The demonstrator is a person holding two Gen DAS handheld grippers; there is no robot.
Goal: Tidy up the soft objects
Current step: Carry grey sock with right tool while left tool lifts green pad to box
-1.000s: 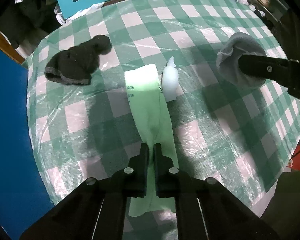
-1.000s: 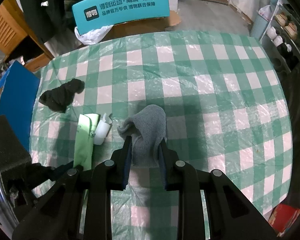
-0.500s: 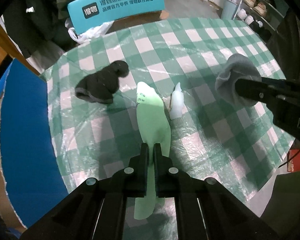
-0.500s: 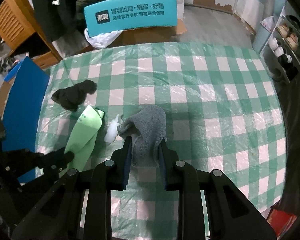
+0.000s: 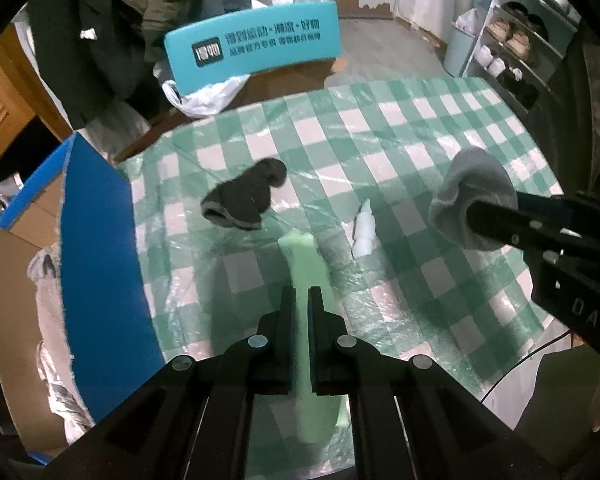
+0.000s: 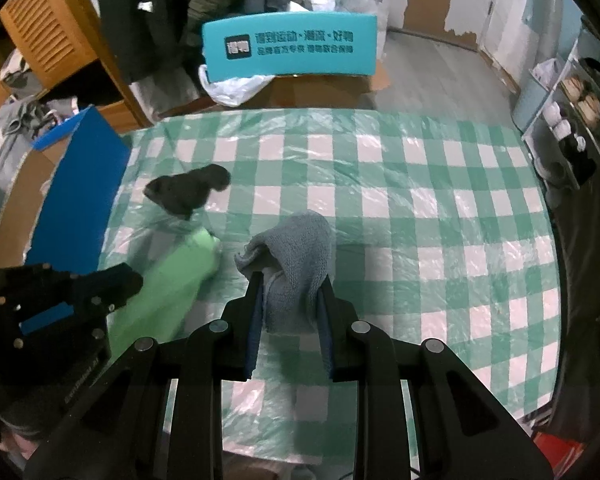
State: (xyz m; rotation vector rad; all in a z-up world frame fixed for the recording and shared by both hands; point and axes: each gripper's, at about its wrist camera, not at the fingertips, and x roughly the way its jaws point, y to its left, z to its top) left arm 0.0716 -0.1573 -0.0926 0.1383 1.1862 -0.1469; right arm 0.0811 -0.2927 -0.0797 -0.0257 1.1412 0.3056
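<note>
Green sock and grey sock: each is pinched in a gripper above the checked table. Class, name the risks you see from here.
1. The left gripper pinches the green sock partway along, so its long free end dangles and could drag the white scrap or snag on the plastic table cover.
2. The right gripper holds the grey sock bunched; a fold might slip out.
3. The black sock lies near the table edge and could get knocked off.

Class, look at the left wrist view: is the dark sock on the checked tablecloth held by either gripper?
No. The dark sock lies alone on the tablecloth, apart from both grippers.
</note>
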